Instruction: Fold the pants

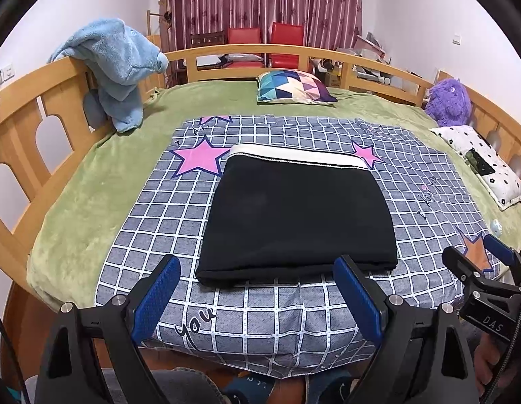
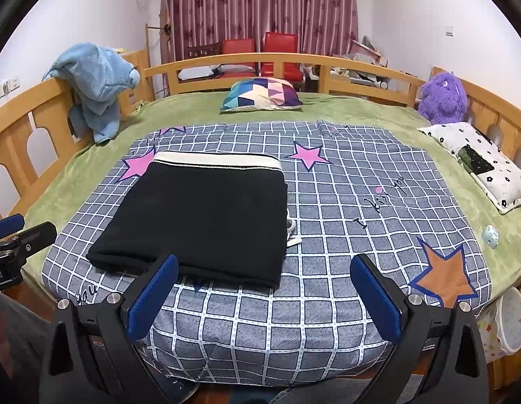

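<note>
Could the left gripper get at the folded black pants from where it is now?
Probably yes: the left gripper is open, empty and aimed at the near edge of the black pants, with only bare checked sheet between.

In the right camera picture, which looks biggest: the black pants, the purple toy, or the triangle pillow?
1. Pants
2. Pillow
3. Purple toy
Pillow and toy look close; both lie farther back.

Bed (image 2: pixel 31 128): wooden rail, green blanket (image 2: pixel 378 118), grey checked quilt (image 2: pixel 344 202) with pink stars on top. Blue plush towel (image 2: pixel 98 84) draped over left rail. Geometric-print pillow (image 2: pixel 260 96) at far end; purple plush toy (image 2: pixel 442 97) and white flowered pillow (image 2: pixel 479 158) at right (touching). Red chairs (image 2: pixel 260 50) before striped curtain (image 2: pixel 260 3).
</note>
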